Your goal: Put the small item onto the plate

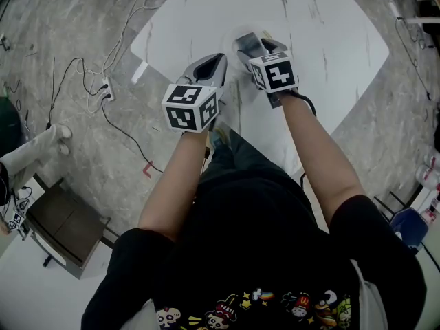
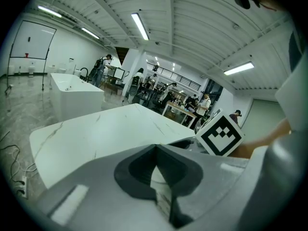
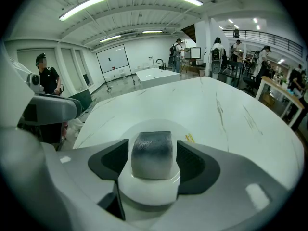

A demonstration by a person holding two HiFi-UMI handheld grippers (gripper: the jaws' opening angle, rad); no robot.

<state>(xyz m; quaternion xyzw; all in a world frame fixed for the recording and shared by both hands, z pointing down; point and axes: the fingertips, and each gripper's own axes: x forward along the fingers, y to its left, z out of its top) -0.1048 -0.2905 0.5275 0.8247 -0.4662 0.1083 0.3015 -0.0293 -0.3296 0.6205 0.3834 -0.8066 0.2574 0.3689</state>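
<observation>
The left gripper (image 1: 214, 62) hovers above the near edge of the white marble-patterned table (image 1: 330, 40), its jaws pressed together with nothing between them. Just beside it, the right gripper (image 3: 151, 160) reaches over a round white plate (image 3: 149, 192) that lies on the table. Inside the plate stands the small grey block with a dark mottled top (image 3: 151, 150), its base resting on the plate's surface. The right gripper's jaws sit tight against the block's two sides, pinching it. Nothing else lies in the plate.
</observation>
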